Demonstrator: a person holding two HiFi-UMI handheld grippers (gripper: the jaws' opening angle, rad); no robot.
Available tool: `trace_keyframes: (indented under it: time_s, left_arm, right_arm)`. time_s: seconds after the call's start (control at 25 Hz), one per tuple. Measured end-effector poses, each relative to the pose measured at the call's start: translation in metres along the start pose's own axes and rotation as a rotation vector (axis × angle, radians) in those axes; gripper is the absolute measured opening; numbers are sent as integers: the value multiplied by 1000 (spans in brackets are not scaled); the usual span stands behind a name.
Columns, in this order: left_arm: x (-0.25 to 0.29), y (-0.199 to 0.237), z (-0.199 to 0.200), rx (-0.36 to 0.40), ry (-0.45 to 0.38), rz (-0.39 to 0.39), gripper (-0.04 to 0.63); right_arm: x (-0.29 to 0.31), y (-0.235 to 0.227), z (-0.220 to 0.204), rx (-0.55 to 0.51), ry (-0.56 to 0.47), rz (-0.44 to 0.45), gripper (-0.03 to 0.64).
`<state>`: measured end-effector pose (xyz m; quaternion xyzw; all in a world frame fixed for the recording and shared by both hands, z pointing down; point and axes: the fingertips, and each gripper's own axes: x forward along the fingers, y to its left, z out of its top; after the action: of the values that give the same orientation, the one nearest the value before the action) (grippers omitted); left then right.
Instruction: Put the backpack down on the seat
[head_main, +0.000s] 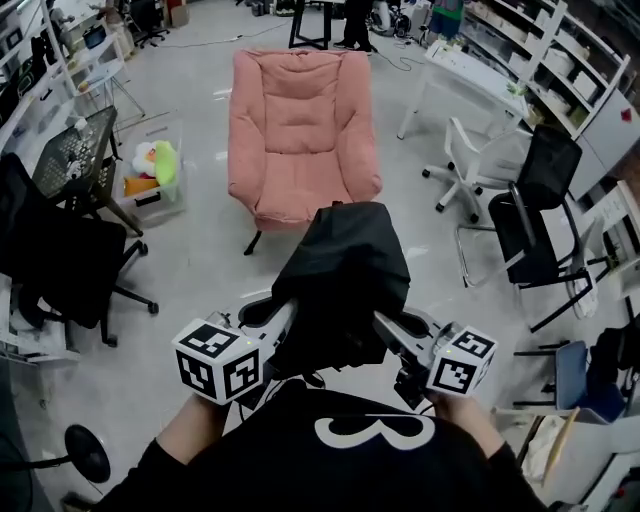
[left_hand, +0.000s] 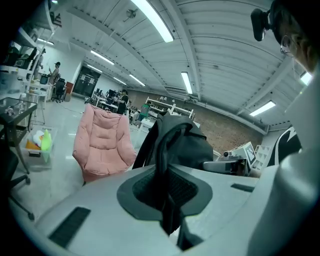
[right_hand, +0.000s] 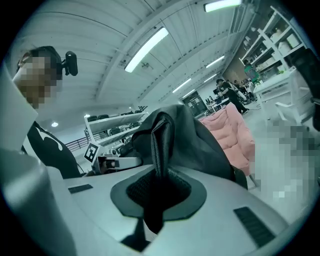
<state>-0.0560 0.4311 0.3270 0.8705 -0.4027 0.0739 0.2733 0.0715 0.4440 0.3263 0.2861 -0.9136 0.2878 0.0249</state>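
Across the glossy floor (head_main: 190, 290) the pink armchair (head_main: 300, 110) is parked well ahead, so the backpack (head_main: 345, 280), hung mid-air and clamped by its straps in the left tongs (left_hand: 167, 200) and right tongs (right_hand: 157, 192), is probably best carried level over the seat (head_main: 300, 195), then lowered.

Pale glossy floor (head_main: 200, 270). Standing on it: pink armchair (head_main: 300, 130) at centre, black office chair (head_main: 60, 260) left, clear toy bin (head_main: 150, 185) between them, white swivel chair (head_main: 470, 160) right.

Head view looks down; gripper views upward, apparently sharing armchair (head_main: 300, 130)
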Motion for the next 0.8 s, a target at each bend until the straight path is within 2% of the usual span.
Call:
trace_keyframes:
  time_s: [0.36, 0.8]
  left_arm:
    - [36, 51, 22, 9, 38, -59, 32]
    - [43, 91, 33, 6, 74, -40, 32]
  right_arm:
    - [44, -35, 15, 47, -2, -62, 35]
    - [84, -52, 24, 71, -30, -66, 35]
